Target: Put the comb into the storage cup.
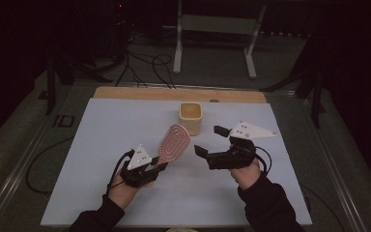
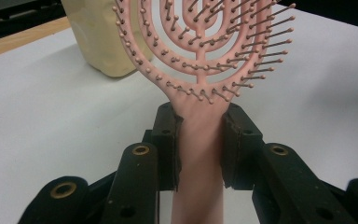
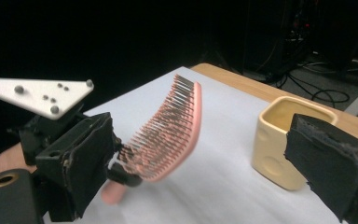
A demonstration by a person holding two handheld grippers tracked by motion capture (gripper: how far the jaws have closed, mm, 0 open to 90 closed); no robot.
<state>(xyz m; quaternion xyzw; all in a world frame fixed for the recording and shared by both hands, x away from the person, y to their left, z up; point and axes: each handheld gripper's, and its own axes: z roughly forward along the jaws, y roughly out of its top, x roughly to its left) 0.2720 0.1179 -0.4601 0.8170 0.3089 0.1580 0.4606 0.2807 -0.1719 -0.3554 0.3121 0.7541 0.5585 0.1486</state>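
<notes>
The pink plastic paddle hairbrush with ball-tipped bristles (image 2: 205,51) sits in my left gripper (image 2: 200,140), whose two black pads pinch its smooth handle just below the head. In the high view the brush head (image 1: 175,140) hangs above the white worktop (image 1: 101,145), angled toward the cream square ceramic cup (image 1: 191,117) that stands near the far edge, apart from the brush. My judgement is that the brush is meant to go into that cup, handle down or head down, and the grip I have now leaves little handle free.

My right gripper (image 1: 211,140) hovers just beside the brush head with its jaws spread wide and nothing between them; from its own view the brush (image 3: 168,135) lies between its near jaw and the cup (image 3: 284,140).

To do this well, I hold the left hand steady and keep the pinch firm, since the handle is slick and could rotate. If I hand over, I close the right on the bare rim of the head, not the bristles, before the left lets go. Then I line the brush upright over the cup's mouth and lower gently, as the cup could tip.
</notes>
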